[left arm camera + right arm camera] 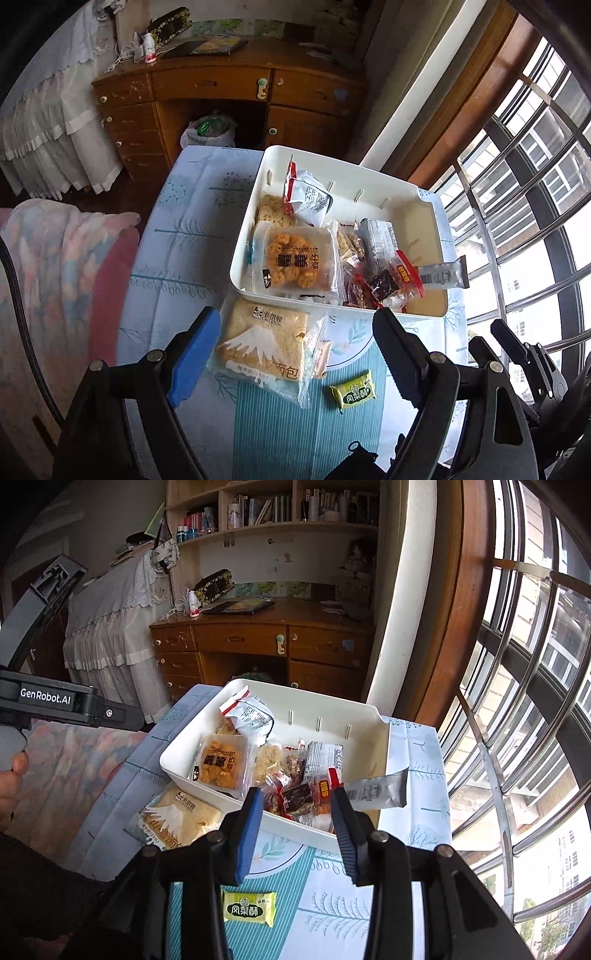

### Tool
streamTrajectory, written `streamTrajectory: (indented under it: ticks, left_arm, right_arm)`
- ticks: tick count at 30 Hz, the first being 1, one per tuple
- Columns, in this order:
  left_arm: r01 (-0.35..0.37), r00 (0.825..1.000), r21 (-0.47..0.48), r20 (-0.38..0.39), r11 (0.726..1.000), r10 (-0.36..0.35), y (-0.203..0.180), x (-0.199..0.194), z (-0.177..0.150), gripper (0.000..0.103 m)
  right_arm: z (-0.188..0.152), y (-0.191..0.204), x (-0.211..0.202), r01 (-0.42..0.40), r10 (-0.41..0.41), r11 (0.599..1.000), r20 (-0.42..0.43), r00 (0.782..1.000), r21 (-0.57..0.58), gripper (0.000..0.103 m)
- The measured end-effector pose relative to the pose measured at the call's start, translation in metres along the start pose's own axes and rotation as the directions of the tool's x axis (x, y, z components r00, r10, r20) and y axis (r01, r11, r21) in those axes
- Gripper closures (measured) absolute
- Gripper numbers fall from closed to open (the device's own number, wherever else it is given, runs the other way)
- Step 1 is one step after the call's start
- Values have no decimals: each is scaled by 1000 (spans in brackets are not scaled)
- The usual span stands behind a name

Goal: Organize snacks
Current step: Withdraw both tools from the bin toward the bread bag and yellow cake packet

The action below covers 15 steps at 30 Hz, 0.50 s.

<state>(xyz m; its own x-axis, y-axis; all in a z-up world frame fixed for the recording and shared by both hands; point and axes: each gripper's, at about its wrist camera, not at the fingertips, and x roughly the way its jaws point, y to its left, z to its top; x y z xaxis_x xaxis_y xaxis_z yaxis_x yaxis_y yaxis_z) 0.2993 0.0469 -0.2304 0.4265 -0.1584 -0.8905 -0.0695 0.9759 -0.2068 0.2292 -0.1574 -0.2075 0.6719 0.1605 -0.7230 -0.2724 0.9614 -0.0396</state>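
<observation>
The left gripper stands wide open and empty over the clear-wrapped, pale square bread packet printed with a snowy mountain, which lies flat on the tabletop against the near wall of the white plastic bin. The packet's long side runs toward the bin, so the left gripper looks nearer. The right gripper, part open and empty, hovers by the bin's near edge. A small green pastry packet lies loose nearby (still outside). A wooden desk stands beyond; a barred window to the right.
</observation>
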Motion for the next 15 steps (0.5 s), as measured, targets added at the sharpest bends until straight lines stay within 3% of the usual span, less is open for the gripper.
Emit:
streamTrajectory:
  ticks: [8, 15]
  left_arm:
    - [-36, 998, -115, -51, 993, 30, 8, 10, -24, 16]
    - [-75, 995, -289, -91, 954, 51, 32, 28, -48, 16]
  right_arm:
    - [-19, -16, 3, -51, 52, 999, -81, 995, 10, 60]
    - [-34, -30, 16, -117, 125, 992, -183, 975, 56, 52]
